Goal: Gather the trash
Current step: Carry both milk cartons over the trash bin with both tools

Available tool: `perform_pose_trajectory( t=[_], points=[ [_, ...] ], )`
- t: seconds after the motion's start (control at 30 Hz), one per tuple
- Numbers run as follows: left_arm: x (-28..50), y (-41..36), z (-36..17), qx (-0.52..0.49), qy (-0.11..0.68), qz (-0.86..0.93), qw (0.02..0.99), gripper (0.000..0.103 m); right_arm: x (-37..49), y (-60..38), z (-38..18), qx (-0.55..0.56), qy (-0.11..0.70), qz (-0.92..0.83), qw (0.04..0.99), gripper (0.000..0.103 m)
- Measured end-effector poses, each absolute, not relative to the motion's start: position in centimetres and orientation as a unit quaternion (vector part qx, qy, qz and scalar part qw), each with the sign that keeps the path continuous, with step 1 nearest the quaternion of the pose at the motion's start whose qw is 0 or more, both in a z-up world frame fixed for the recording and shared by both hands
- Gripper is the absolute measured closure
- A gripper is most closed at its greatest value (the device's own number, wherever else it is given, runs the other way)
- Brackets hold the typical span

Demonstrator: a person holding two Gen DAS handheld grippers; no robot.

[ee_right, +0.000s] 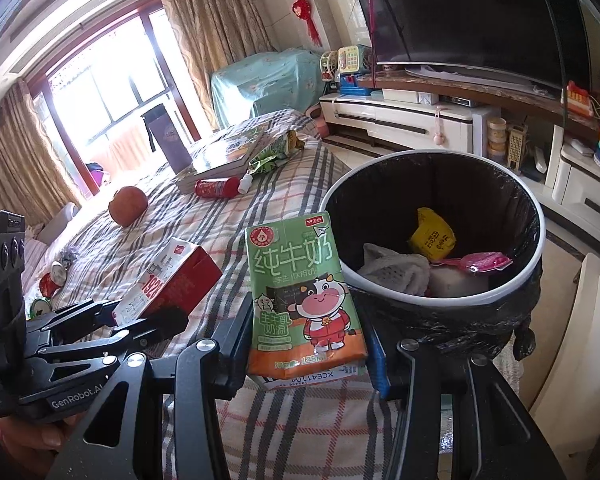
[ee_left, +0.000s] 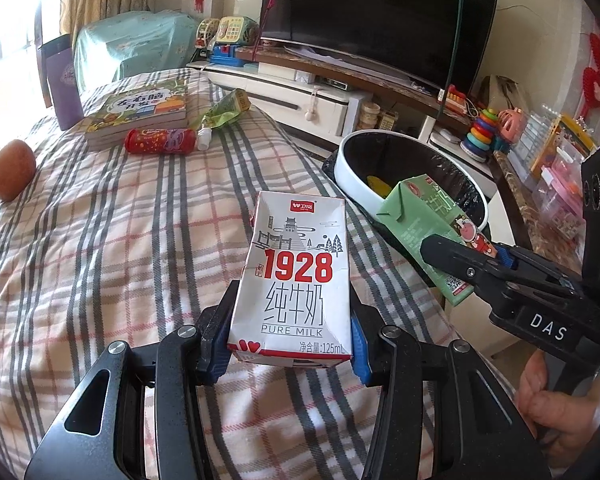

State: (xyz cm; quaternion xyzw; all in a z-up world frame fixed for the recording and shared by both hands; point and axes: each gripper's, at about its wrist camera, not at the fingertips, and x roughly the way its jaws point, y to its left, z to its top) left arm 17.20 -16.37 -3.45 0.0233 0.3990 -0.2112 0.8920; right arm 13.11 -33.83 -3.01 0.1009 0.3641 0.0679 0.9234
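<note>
With my jaws clamped on the white milk carton and green milk carton, I should clear the bin rim before letting go.

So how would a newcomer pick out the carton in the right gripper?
Find the bin with the black liner beside the plaid bed. Just short of its rim, the right gripper clamps the green milk carton. Its cartoon cow distinguishes it from the white-and-red 1928 carton in the left gripper.

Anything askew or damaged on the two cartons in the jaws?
Nothing spilled. The white milk carton in the left gripper is creased and dented along its top left edge; the green milk carton in the right gripper looks intact.
</note>
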Motion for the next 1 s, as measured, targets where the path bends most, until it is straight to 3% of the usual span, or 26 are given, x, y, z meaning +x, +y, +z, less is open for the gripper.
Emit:
perform_pose_trajectory(
  t=[1.0],
  points=[
    [19.3, -23.2, -2.5, 0.059, 0.396, -0.258, 0.879, 0.057, 13.5, -40.8, -2.0, 0.123, 0.358, 0.01, 0.926, 0.055]
  ],
)
